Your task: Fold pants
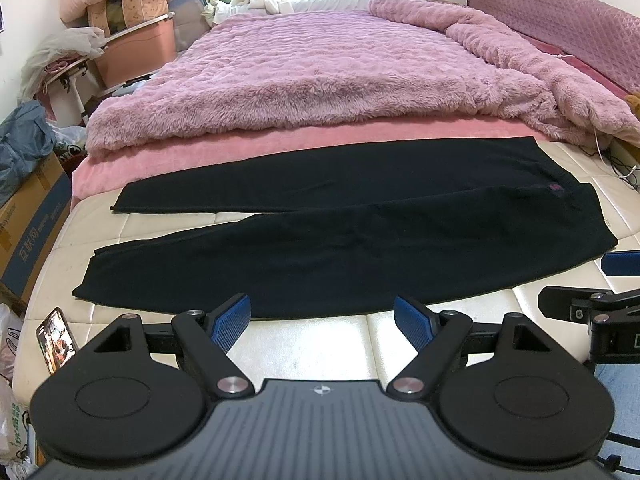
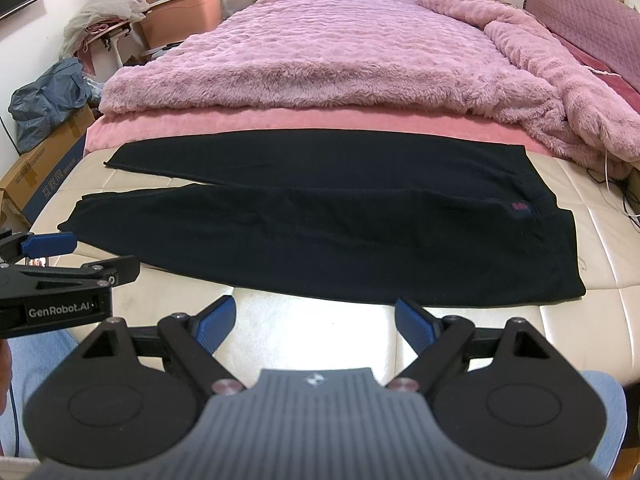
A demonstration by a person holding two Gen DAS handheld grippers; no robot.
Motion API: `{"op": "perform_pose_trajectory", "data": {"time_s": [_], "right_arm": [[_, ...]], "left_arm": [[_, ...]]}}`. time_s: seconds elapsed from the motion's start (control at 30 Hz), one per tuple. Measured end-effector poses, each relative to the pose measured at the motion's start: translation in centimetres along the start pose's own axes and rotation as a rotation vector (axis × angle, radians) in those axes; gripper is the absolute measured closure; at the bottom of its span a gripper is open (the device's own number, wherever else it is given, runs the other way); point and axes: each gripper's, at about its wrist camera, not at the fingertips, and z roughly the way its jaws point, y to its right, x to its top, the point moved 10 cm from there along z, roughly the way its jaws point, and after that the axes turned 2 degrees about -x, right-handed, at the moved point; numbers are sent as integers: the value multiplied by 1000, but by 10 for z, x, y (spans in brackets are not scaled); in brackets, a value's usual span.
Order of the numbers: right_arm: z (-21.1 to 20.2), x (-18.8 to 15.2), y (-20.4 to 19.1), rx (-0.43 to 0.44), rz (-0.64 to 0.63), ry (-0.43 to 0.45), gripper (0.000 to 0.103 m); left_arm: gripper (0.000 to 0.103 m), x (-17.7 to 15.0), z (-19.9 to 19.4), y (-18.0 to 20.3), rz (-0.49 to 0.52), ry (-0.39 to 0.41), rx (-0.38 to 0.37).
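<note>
Two hand-held grippers, left (image 1: 322,322) and right (image 2: 316,322), wide apart; pants (image 1: 340,240) flat, unheld.

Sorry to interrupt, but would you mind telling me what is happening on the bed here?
A person holds a two-finger gripper in each hand over the near edge of the mattress. A pair of black pants lies spread flat across it, legs to the left and slightly apart, waistband to the right. The left gripper and right gripper are both open and hover short of the fabric, touching nothing. No fold has been made yet. A fluffy pink blanket covers the bed beyond.
</note>
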Motion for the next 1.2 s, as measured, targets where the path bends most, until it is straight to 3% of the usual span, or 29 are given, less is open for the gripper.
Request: {"op": "perform_pose_trajectory", "data": {"time_s": [0.87,1.13,1.2], "right_arm": [[5,-1,6,12,23,-4,20],[5,18,47,14,37,162,20],[8,23,62,13,11,188,20]], "left_arm": [[10,-1,4,-2,17,15,-9],[20,10,20,-20,135,59,-40],[32,10,28,-22,207,76,-84]]}}
